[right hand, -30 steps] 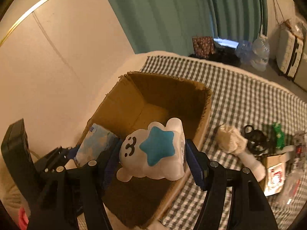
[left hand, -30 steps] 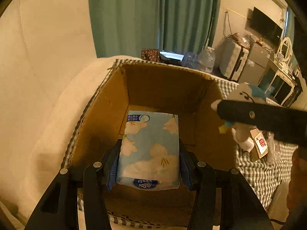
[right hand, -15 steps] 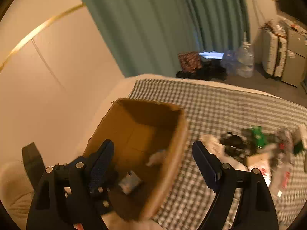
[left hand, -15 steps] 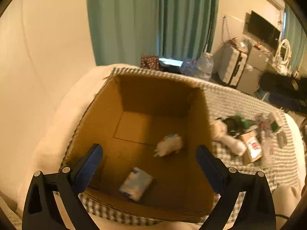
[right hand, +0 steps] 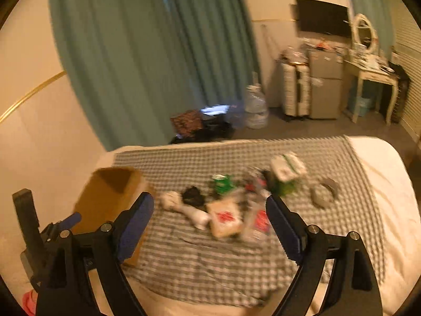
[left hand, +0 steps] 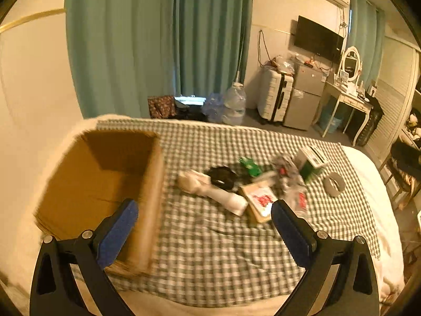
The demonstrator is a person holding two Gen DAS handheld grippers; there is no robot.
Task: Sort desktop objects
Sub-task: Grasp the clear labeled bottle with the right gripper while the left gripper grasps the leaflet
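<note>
An open cardboard box stands at the left end of the checked cloth; it also shows in the right wrist view. Loose objects lie in a heap mid-cloth: a white bundle, a black item, a green packet, a red-printed card box, a green-and-white carton and a tape roll. My left gripper is open and empty, above the box's right wall. My right gripper is open and empty, above the heap.
The cloth covers a white bed. Beyond it are green curtains, a water jug, a suitcase, a small fridge and a dressing table. My left gripper's body shows at the right wrist view's lower left.
Both grippers let go of the tissue pack and the star plush into the box, opened wide, and have swung up and right toward the heap.
</note>
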